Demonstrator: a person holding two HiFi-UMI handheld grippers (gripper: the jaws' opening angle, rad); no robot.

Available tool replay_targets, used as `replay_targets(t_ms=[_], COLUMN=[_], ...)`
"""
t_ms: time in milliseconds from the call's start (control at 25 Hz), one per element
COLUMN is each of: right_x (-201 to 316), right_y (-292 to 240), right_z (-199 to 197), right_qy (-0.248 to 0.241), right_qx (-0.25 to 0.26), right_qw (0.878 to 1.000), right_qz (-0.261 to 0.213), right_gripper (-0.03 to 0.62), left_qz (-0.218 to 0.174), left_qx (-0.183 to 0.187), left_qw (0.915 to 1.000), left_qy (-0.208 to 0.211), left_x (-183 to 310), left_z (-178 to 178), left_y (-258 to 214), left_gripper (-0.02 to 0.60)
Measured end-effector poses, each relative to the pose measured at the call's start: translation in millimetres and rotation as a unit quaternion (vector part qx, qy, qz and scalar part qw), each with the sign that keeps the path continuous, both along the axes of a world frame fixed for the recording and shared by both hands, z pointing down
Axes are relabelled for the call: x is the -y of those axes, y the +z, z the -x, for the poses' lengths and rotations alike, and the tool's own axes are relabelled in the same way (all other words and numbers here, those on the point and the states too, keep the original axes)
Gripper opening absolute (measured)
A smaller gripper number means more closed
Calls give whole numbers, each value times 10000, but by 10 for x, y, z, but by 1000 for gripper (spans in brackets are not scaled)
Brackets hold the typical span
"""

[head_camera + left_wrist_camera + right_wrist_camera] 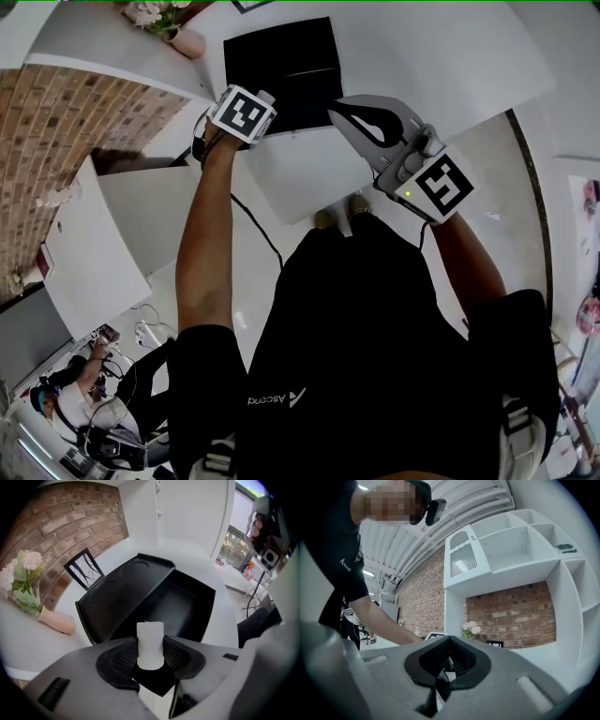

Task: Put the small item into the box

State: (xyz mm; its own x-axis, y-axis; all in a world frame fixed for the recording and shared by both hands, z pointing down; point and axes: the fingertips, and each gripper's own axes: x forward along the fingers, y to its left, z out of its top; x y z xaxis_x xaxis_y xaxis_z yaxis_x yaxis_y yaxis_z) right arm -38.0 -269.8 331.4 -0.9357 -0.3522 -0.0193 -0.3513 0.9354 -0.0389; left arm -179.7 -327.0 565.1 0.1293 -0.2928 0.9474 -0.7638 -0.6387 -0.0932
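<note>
White small item (150, 637), a short upright cylinder that may be a candle, sits between the pads of the left gripper (150, 649). The jaws stand fairly wide, closed on the cylinder's sides; the grip is low on the body, so most of the item projects above the pads. This hold keeps the item vertical and its base free for set-down.

The item is in the air, not in the box. The black box (187, 604) lies on the white table (201, 559) directly ahead of the left jaws. Its hinged lid (124, 590) is folded flat to the left, which leaves the compartment fully open from above. The head view shows the left gripper at the box's near left edge, so the item appears close to the rim but short of the cavity.

The right gripper (449, 644) is held off to the right, raised and aimed at the brick wall and white shelving, not at the box. Its jaws are pressed together with nothing between them. Judged from this pose, it is parked clear of the approach path.

A pink vase (58, 620) lies on its side left of the lid, well clear of the compartment.

Judged step: carry to the box; advance over the cavity, lower, then release.
</note>
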Motion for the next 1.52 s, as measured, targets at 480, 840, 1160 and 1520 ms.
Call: replay_targets(t_ms=[480,840,1160,1520], right_x=[-16,6,-14,-26], right_y=[-26,54,81,92], right_z=[18,-10,3,66], right_qy=[-77,32,27,16], right_qx=[16,-26,-48,-12], right_qw=[10000,9999,9999,9999], right_qz=[-6,98,152,166], right_gripper=[2,2,2,2], left_qz=[511,602,357,-162], left_qx=[262,438,329,38], left_qw=[9983,9972,9988,9997], left_qy=[97,-68,-114,-173], left_x=[-78,-125,-79,-1], left_z=[-27,103,75,58], left_y=[293,406,344,22], left_gripper=[161,163,172,206])
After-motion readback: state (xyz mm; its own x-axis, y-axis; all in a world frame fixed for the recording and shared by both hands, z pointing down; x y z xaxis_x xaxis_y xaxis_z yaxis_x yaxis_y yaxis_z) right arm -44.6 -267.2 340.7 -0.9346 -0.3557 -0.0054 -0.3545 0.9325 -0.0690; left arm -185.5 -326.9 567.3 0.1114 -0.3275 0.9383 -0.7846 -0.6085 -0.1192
